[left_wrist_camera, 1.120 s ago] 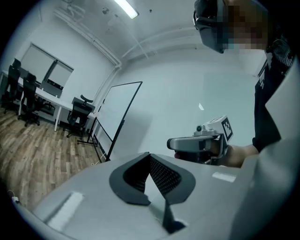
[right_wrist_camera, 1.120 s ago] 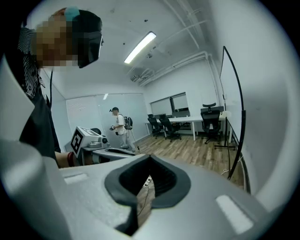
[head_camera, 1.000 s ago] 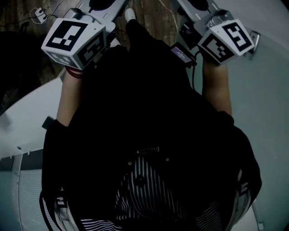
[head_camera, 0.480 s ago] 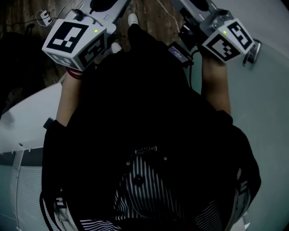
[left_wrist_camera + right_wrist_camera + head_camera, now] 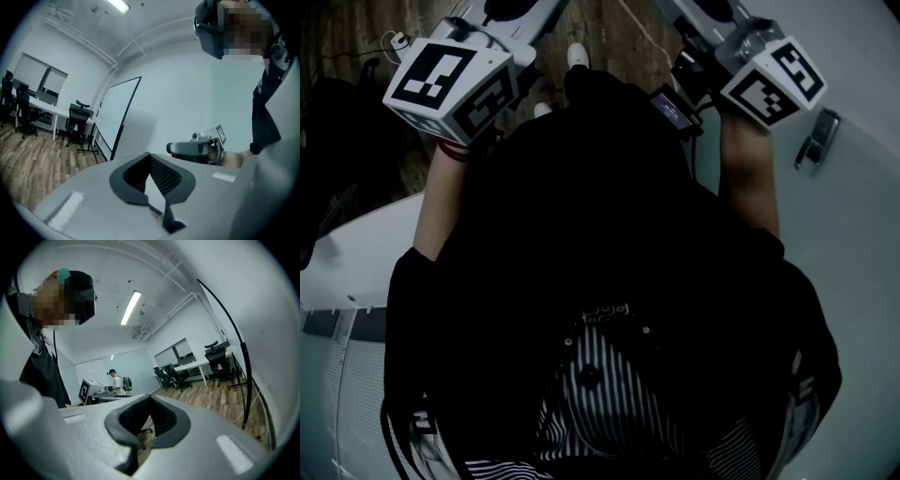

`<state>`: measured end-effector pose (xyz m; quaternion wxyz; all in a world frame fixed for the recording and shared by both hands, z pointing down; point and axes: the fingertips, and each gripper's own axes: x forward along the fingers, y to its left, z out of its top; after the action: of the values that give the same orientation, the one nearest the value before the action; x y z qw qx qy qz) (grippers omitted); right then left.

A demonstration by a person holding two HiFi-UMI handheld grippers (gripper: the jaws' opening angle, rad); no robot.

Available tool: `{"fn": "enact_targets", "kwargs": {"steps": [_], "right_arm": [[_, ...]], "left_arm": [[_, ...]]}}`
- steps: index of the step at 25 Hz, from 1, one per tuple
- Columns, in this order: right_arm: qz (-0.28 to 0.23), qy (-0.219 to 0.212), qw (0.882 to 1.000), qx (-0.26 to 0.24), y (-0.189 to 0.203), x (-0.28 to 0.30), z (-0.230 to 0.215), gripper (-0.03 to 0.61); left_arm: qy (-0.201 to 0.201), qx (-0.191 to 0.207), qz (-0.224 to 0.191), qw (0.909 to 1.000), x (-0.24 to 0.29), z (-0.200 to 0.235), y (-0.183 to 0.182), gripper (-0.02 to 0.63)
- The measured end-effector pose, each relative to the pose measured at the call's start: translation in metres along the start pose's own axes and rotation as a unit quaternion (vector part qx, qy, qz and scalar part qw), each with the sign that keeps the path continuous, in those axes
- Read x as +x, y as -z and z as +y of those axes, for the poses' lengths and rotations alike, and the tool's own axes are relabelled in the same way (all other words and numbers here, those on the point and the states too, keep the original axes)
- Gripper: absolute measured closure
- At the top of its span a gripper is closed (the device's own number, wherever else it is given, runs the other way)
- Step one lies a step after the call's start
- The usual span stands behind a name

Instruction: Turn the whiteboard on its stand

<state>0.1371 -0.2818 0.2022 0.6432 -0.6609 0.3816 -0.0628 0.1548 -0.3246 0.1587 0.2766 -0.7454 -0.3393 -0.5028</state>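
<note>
The left gripper and the right gripper are each seen with the jaws pressed together and nothing between them. They are raised in front of the body, at the upper left and upper right of the head view. The whiteboard is seen as a pale, smooth sheet filling the right side of the head view, just beside the right gripper. Its dark frame runs down the right of the right gripper view, and no part of it is held between the jaws. A further board on a stand is seen well apart at the middle left of the left gripper view; whether it belongs to the task cannot be told. The main risk is judged to be a slip: if the bare face is pushed with closed jaws, no hold is gained, and the panel could be scratched or left to swing freely. A metal clip on the board at the upper right may be a lock. If it is left fastened while force is applied, the frame could be strained or the whole stand tipped. A white cable lies by the foot of the frame and could be caught. The body is close to the board, so it could be struck by a turning edge.
</note>
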Motion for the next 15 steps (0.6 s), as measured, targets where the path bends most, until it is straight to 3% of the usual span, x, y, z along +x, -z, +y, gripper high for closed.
{"fn": "enact_targets", "kwargs": {"steps": [6,15], "right_arm": [[0.005,0.001,1.0,-0.004,0.016,-0.004,-0.01,0.577],[-0.007,0.025,0.999,-0.026,0.008,-0.005,-0.011,0.577]], "left_arm": [[0.006,0.003,-0.022,0.9997,0.01,-0.003,0.008,0.621],[0.048,-0.007,-0.042,0.9979,0.017,-0.01,-0.004,0.618]]}}
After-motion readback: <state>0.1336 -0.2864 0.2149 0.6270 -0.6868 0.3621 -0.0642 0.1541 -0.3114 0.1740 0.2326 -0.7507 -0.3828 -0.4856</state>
